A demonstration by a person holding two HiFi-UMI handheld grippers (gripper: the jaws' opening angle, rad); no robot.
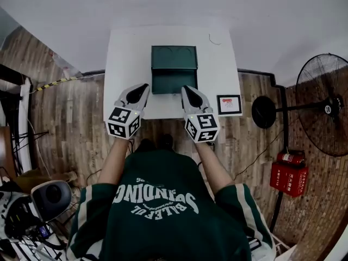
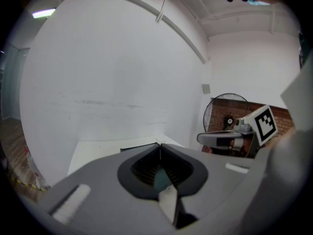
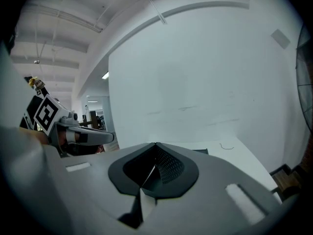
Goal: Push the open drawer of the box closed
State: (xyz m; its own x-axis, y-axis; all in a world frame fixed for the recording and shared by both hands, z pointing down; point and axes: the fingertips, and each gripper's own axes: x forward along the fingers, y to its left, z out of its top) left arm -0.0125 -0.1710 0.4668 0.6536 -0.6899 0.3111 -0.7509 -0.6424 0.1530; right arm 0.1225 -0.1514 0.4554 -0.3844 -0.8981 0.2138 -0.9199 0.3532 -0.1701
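Drawer (image 1: 173,82) of the box (image 1: 174,57) is seen open on the bench (image 1: 125,53). Left gripper (image 1: 141,89) and right gripper (image 1: 188,91) are held flanking it, jaws closed, empty.

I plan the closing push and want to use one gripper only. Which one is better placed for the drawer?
Right, by a little. The right gripper, jaws together, has its tip beside a front corner of the drawer; the left gripper, also shut, sits slightly farther out.
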